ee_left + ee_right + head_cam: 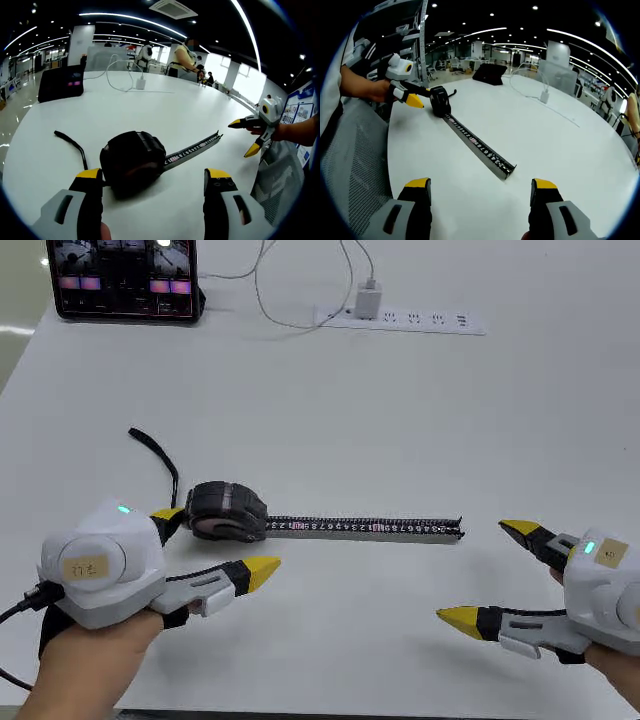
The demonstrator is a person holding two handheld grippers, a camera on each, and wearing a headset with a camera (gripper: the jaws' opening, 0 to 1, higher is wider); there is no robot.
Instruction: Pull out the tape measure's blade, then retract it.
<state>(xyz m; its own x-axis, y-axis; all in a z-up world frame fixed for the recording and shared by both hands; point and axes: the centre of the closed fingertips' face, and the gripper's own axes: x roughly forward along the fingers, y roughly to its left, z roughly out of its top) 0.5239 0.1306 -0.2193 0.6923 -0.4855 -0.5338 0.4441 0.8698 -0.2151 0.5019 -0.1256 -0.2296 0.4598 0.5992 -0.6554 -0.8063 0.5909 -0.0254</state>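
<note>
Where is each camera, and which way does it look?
Head view: on the person's head, looking down at the tape measure; left hand-held gripper and right hand-held gripper show.
Left gripper view: rides the left one, looking along its open jaws at the tape measure.
Right gripper view: rides the right one, facing the blade tip.
Shared: each gripper view sees the other hand-held gripper.

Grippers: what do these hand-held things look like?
Both the left gripper and the right gripper have rounded white bodies, a green light, a beige label and grey-black jaws with yellow tips. A black cable leaves the left one.
</note>
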